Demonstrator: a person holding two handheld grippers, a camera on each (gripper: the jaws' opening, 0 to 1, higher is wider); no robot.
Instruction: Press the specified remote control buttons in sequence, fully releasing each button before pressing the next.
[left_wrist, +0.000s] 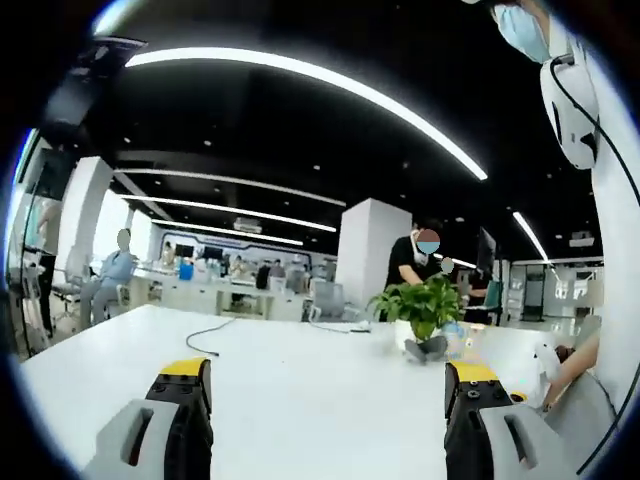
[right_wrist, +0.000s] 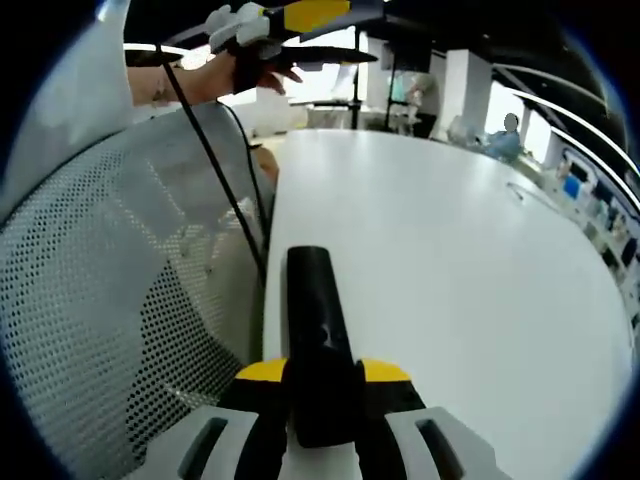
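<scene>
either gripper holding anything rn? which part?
Right gripper is shut on a black remote control, clamped near its rear end, the rest pointing forward over the white table. Left gripper is open, holding nothing.

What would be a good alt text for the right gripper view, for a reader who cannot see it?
The right gripper holds a black remote control between its yellow-tipped jaws, pointing forward over the edge of a large white table. A white mesh chair back stands beside the table, and the left gripper shows at the top.
</scene>
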